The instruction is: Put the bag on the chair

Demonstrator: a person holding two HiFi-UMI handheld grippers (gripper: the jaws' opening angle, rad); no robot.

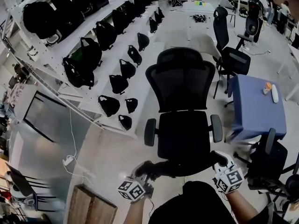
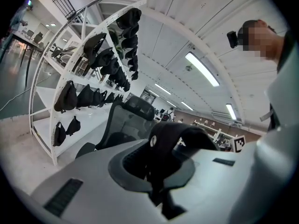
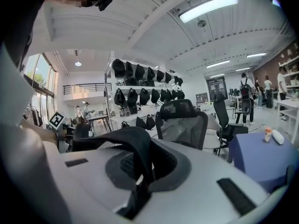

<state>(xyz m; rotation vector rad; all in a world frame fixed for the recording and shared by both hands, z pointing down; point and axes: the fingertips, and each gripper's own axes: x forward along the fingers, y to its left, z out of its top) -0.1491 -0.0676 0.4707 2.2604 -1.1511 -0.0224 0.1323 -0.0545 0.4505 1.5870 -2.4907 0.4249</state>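
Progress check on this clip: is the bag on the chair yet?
Done: the pick-up. The left hand-held gripper and the right hand-held gripper are each shut on the black fabric bag strap. In hand: the bag is held just in front of the black mesh office chair. Left: setting it on the seat and releasing; it is not there yet.

text: none legible in any view | signs: black-and-white square markers on left gripper cube (image 1: 132,189) and right gripper cube (image 1: 230,178)

Black bag (image 2: 177,132), black mesh chair (image 1: 182,85), blue table (image 1: 257,101), white shelving (image 1: 110,59), pale grey floor (image 1: 117,157).
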